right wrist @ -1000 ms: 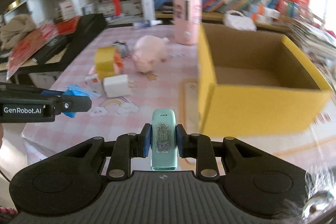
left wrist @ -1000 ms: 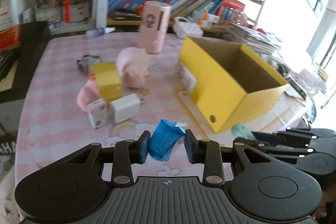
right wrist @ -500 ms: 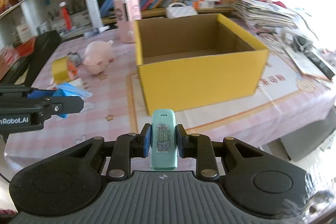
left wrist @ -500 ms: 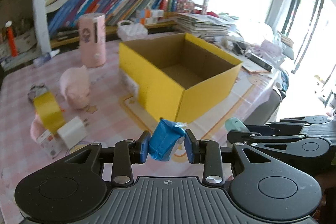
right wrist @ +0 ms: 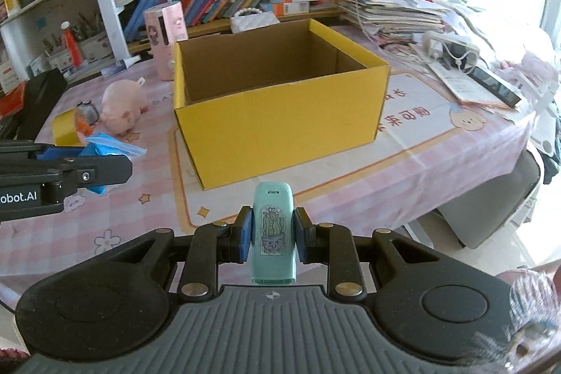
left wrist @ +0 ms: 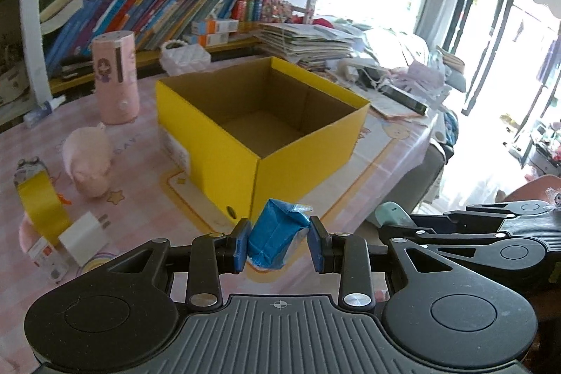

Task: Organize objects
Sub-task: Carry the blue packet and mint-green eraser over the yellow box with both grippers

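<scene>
Left hand-held gripper (left wrist: 277, 244): clamped on a blue packet (left wrist: 275, 239), held above the table (left wrist: 147, 142), short of the yellow box (left wrist: 259, 128).
Right hand-held gripper (right wrist: 271, 235): closed on a mint-green case (right wrist: 272, 233), upright between its pads, facing the box.

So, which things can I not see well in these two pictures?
- Yellow box floor: in the right wrist view its near wall hides most of it.
- Blue packet: in the right wrist view the left gripper's finger covers part of it.
- Teal item: in the left wrist view only its tip shows behind the right gripper.
- Small box under the white charger: left wrist view, print too small to read.
</scene>
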{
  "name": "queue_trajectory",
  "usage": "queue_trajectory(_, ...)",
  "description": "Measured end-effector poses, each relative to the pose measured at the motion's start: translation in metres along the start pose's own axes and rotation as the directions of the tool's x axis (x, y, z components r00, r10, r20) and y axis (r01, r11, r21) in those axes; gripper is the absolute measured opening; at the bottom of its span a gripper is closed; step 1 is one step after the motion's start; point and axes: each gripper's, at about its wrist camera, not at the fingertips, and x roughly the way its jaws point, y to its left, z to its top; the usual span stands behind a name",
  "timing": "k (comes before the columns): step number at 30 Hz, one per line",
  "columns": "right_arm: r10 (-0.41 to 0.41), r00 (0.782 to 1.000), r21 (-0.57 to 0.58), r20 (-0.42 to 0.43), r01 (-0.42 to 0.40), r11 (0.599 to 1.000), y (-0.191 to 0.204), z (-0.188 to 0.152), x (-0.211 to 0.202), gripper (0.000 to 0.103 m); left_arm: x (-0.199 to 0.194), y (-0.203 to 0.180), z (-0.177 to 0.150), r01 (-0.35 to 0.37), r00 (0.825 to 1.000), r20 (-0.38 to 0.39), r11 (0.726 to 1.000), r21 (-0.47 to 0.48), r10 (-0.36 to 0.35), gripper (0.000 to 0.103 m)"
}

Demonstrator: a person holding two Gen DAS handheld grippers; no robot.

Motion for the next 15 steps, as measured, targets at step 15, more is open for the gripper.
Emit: queue_trajectory(15, -0.013, 1.0, 0.01, -0.01, 0.013, 1.0, -0.019, -0.003, 0.0, 0.023, 0.018, -0.017, 0.006, 0.026, 0.999, -0.019, 1.0, 0.009, -0.026, 0.032)
